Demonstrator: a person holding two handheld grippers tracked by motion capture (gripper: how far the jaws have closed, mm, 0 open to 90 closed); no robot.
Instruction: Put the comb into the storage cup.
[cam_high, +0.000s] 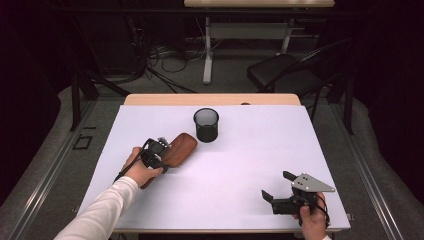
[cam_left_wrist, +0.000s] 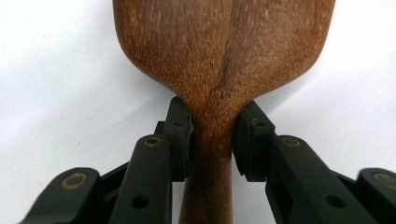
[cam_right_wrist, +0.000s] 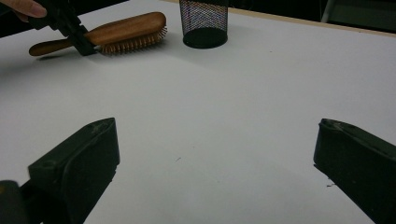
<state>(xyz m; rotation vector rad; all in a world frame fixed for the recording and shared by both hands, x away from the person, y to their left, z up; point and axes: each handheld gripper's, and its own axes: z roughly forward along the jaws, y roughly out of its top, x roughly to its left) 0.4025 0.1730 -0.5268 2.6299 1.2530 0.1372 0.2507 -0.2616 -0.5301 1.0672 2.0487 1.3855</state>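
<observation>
While the right tongs (cam_high: 275, 186) rest wide apart and empty near the front right corner of the counter (cam_high: 240, 165), the left tongs (cam_left_wrist: 211, 133) press on the neck of the wooden hairbrush (cam_left_wrist: 219, 51), which lies bristles down toward the left edge. Behind it stands a black mesh cup (cam_high: 206, 124). The neck is tapered and smooth, so I think the brush may slip or swing downward when lifted.
</observation>
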